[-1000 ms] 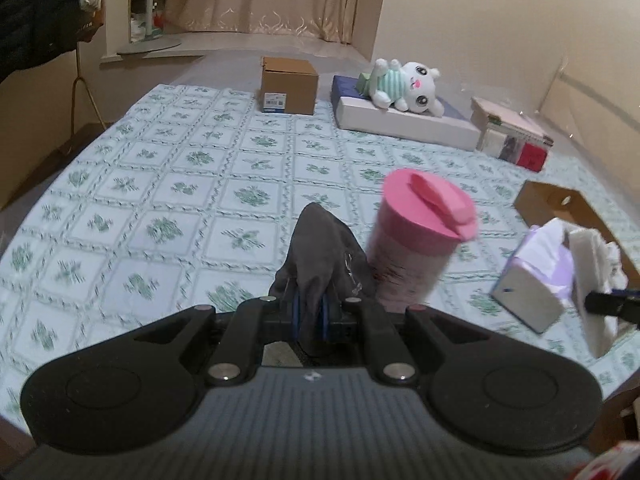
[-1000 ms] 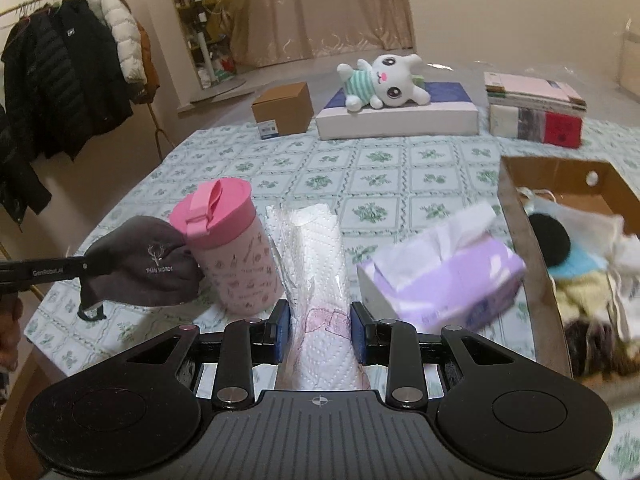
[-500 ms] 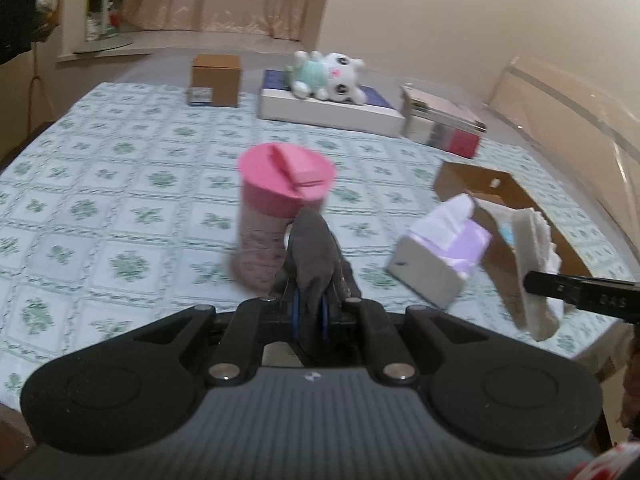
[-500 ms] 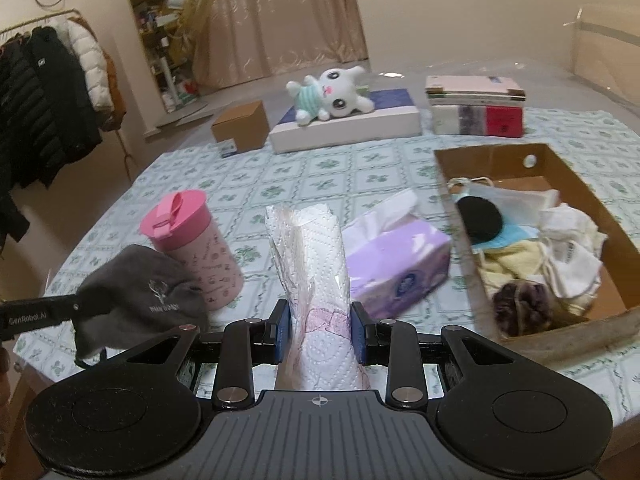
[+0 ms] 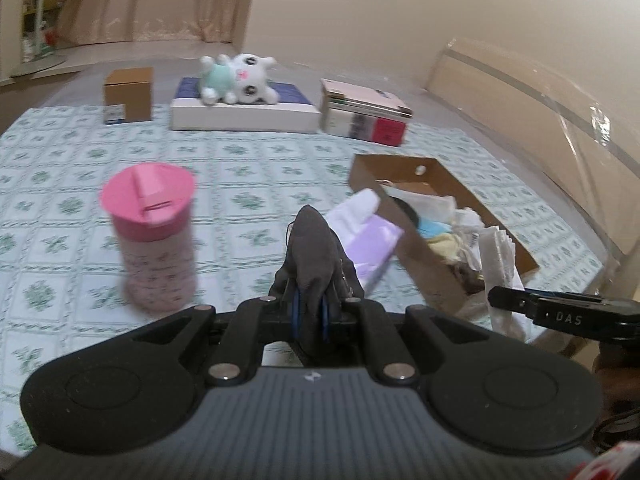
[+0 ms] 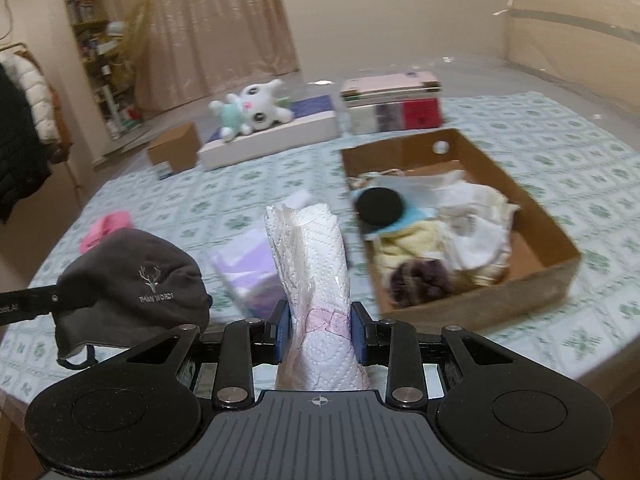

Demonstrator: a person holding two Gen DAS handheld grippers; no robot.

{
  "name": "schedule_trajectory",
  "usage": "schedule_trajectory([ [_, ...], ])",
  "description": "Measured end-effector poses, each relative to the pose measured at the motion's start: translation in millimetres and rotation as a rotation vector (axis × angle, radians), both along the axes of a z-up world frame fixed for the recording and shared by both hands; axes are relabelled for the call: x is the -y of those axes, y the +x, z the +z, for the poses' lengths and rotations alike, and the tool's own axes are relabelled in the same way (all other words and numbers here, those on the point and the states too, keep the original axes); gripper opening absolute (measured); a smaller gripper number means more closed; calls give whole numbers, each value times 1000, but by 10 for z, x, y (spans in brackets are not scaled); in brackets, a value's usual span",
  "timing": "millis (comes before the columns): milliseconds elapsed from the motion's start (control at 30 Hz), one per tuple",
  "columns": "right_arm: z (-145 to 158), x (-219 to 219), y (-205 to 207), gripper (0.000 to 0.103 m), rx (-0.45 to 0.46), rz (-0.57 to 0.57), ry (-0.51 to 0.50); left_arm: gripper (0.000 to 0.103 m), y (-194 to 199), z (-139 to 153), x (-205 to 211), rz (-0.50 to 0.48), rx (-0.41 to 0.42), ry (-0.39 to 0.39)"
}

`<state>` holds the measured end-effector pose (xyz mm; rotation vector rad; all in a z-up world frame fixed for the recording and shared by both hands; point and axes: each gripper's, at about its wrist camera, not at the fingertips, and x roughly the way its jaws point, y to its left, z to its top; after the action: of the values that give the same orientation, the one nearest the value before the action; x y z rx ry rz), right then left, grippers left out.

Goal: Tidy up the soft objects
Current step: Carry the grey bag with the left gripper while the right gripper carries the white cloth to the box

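Left gripper [image 5: 310, 314] clenched on grey cap [image 5: 316, 248], long axis pointing away along fingers; right gripper [image 6: 320, 330] grasping wrapped paper-towel pack [image 6: 316, 264], upright, leaning far; both near cardboard box [image 6: 520, 292].

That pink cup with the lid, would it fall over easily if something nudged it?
Probably yes: the pink cup is tall and narrow and stands free on the patterned cloth, so a bump near the top could tip it. On its side, the round body would likely roll. How heavy it is cannot be seen.
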<state>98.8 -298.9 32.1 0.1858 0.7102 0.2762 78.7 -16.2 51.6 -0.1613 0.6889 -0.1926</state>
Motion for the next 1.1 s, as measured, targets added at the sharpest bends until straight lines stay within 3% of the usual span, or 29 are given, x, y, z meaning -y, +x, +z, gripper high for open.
schedule_trajectory([
  [667, 63, 611, -32, 32, 24, -169, -71, 9, 342, 132, 882, -174, 33, -30],
  [1100, 116, 980, 278, 32, 36, -212, -72, 9, 858, 178, 1316, -202, 55, -52],
])
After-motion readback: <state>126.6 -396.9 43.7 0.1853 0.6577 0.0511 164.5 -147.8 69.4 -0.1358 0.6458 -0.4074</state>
